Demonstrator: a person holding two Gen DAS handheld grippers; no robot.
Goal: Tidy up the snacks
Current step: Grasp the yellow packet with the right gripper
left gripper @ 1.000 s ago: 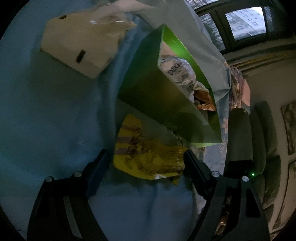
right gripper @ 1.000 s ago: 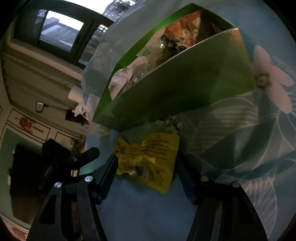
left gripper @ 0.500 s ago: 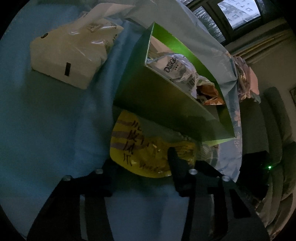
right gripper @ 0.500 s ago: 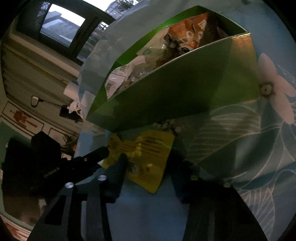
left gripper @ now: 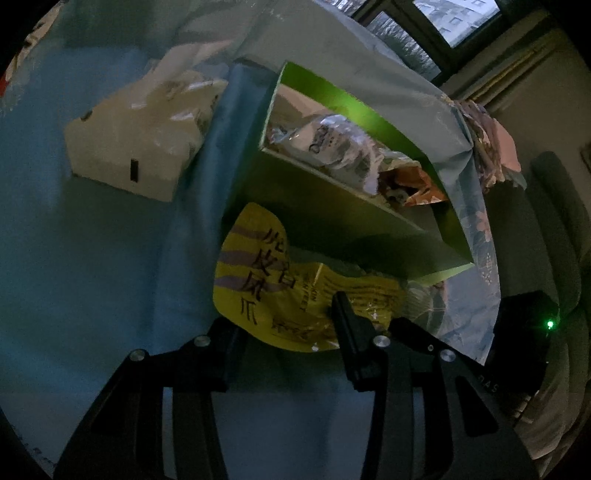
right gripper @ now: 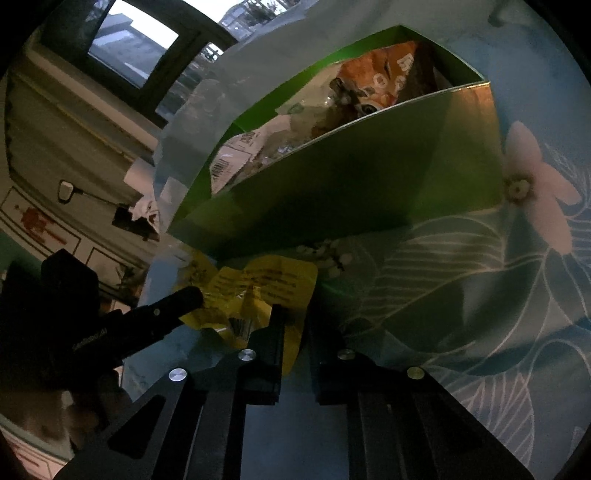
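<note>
A yellow snack packet (left gripper: 295, 295) lies on the blue cloth in front of a green box (left gripper: 332, 214). The box holds several snack bags, a white one (left gripper: 332, 144) and an orange one (right gripper: 380, 85). My left gripper (left gripper: 284, 325) has closed on the packet's near edge. My right gripper (right gripper: 295, 328) has closed on the packet's (right gripper: 266, 288) other end from the opposite side. The left gripper's finger (right gripper: 177, 302) shows in the right wrist view, touching the packet.
A beige tissue box (left gripper: 140, 136) sits left of the green box. The floral blue cloth (right gripper: 480, 295) covers the surface. A window (left gripper: 461, 18) and a sofa (left gripper: 554, 221) lie beyond the table edge.
Both grippers have moved in and closed from wide open onto the yellow packet, which has crumpled slightly. The green box stands where it was.
</note>
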